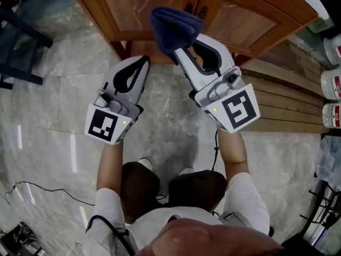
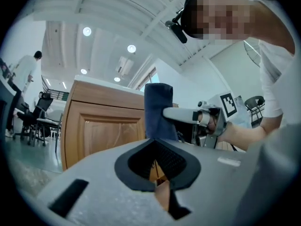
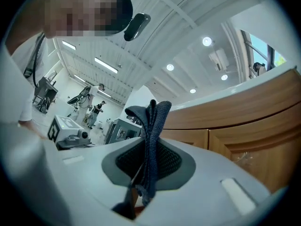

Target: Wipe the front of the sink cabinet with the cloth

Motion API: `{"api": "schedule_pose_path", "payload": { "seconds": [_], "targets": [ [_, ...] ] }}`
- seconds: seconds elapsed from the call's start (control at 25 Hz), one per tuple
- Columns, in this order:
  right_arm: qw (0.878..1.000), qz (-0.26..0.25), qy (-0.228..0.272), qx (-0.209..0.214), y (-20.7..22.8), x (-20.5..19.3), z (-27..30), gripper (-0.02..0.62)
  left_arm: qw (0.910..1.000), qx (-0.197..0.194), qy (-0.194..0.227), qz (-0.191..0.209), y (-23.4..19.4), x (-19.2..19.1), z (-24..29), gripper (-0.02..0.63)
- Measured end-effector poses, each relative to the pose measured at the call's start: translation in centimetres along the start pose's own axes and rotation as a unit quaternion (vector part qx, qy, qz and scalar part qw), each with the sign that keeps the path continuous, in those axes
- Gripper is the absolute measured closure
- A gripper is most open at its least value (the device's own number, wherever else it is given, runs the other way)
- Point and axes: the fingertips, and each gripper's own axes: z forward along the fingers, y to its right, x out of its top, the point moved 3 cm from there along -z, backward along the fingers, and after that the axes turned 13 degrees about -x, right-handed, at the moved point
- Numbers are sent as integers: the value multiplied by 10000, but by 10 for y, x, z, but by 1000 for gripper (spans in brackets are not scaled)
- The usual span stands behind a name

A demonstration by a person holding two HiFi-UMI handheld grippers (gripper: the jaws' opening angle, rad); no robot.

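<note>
The wooden sink cabinet (image 1: 160, 7) fills the top of the head view, with two panelled doors. My right gripper (image 1: 179, 48) is shut on a dark blue cloth (image 1: 173, 25), which bunches above the jaws just in front of the doors' meeting line; whether it touches the wood I cannot tell. In the right gripper view the folded cloth (image 3: 153, 135) stands pinched between the jaws, the cabinet (image 3: 244, 121) beyond it. My left gripper (image 1: 144, 62) is shut and empty, left of the cloth and lower. The left gripper view shows the cloth (image 2: 157, 109) beside a cabinet door (image 2: 106, 135).
White bottles (image 1: 333, 84) stand at the right edge, beside wooden slats (image 1: 282, 97). A dark frame (image 1: 18, 52) sits on the marble floor at the left, and a thin cable (image 1: 48, 188) lies at lower left. A person (image 2: 23, 74) stands in the background.
</note>
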Motion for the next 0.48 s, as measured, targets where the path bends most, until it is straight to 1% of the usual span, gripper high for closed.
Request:
{"api": "schedule_pose_path", "payload": {
  "seconds": [0.24, 0.32, 0.48],
  "targets": [
    [9995, 57, 10, 305, -22, 18, 52, 537, 9990, 341, -196, -194, 2, -22, -24, 606],
    [9991, 63, -54, 426, -31, 21, 74, 537, 9989, 361, -294, -59, 4, -26, -25, 606],
    [9968, -34, -230, 760, -60, 17, 110, 536, 9970, 272, -577, 446, 7, -24, -29, 606]
  ]
}}
